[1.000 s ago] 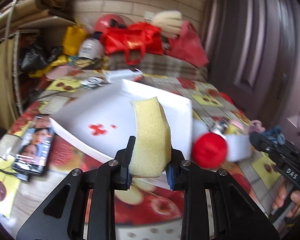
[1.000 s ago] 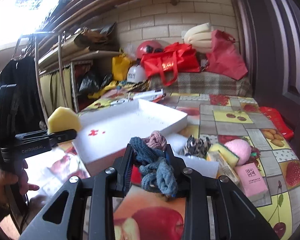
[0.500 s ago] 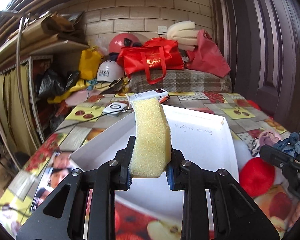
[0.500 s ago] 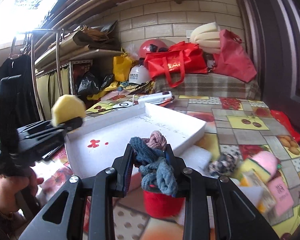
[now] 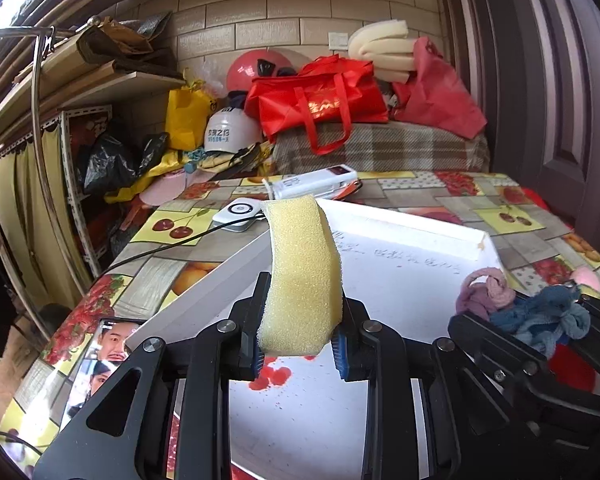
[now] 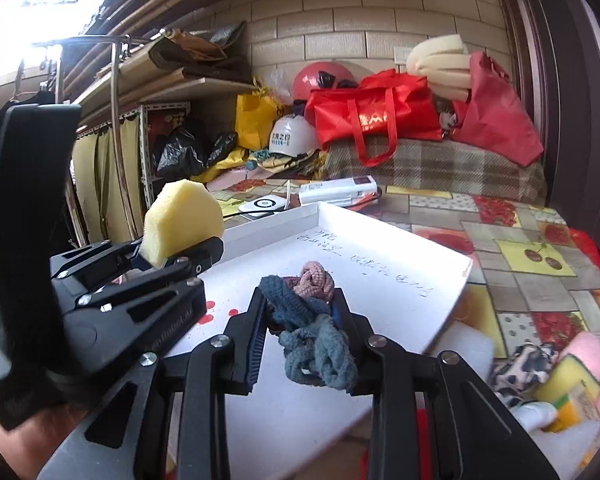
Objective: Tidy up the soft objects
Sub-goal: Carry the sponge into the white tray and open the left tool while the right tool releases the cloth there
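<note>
My left gripper (image 5: 300, 354) is shut on a yellow sponge (image 5: 302, 276) and holds it upright above the near part of the white tray (image 5: 400, 226). My right gripper (image 6: 302, 320) is shut on a bundle of blue and pink hair ties (image 6: 308, 320) above the same tray (image 6: 380, 228). The right gripper (image 5: 540, 320) with the hair ties (image 5: 540, 316) shows at the right of the left wrist view. The left gripper (image 6: 180, 256) with the sponge (image 6: 184, 220) shows at the left of the right wrist view. The tray holds only red stains and handwriting.
Loose soft items lie right of the tray: a pink pad (image 6: 588, 354), a yellow-green sponge (image 6: 568, 384), a patterned scrunchie (image 6: 516, 364), a red ball (image 5: 572, 368). A phone (image 5: 100, 352), a white charger (image 5: 240, 212) and a white device (image 5: 316, 182) lie on the fruit-print tablecloth. Bags and helmets pile behind.
Both grippers have moved in over the tray, each keeping its hold. The right gripper has drawn closer beside the left one, leaving the loose items behind at the right.
</note>
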Demonstrator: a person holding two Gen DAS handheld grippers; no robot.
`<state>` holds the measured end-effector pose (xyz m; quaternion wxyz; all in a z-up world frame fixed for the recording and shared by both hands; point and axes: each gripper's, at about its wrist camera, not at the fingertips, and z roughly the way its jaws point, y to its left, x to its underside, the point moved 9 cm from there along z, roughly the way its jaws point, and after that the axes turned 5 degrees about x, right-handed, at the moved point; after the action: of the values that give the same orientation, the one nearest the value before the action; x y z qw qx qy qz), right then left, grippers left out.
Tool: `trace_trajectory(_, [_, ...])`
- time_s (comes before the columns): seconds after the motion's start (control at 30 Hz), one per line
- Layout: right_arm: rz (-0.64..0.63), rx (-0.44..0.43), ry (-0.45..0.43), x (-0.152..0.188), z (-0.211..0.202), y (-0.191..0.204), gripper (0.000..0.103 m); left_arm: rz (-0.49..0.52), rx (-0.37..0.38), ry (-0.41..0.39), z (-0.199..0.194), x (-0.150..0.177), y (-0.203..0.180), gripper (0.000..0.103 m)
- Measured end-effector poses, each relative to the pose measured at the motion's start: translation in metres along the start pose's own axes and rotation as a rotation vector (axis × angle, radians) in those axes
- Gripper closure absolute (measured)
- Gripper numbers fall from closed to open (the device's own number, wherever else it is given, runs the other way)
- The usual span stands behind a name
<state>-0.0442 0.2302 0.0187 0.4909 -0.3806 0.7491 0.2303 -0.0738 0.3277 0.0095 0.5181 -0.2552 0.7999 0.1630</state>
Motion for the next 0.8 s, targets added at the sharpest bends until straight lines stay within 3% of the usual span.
trace_trajectory(0.1, [0.028, -0.011, 0.052, 0.002, 0.014, -0.002, 0.071, -0.012, 0.001, 0.021, 0.005, 0.001, 0.003, 0.076])
trace_trajectory(0.17, [0.043, -0.012, 0.087, 0.005, 0.019, -0.005, 0.062, -0.036, -0.008, 0.017, 0.004, 0.001, 0.007, 0.071])
trace_trajectory(0.23, [0.069, -0.002, 0.094, 0.007, 0.019, -0.01, 0.048, -0.07, -0.034, 0.003, 0.001, 0.001, 0.016, 0.046])
trace_trajectory(0.3, [0.108, 0.01, 0.091, 0.007, 0.018, -0.017, 0.032, -0.126, -0.058, -0.006, -0.002, 0.001, 0.029, 0.008])
trace_trajectory(0.33, [0.13, 0.008, 0.091, 0.007, 0.018, -0.022, 0.021, -0.156, -0.056, -0.005, -0.002, 0.002, 0.035, 0.001])
trace_trajectory(0.47, [0.134, -0.005, 0.089, 0.006, 0.016, -0.02, 0.0, -0.182, -0.048, 0.008, -0.001, 0.003, 0.039, 0.0])
trace_trajectory(0.8, [0.106, 0.033, 0.027, -0.004, 0.007, -0.017, 0.0, -0.173, -0.054, -0.035, -0.01, 0.0, 0.038, 0.0])
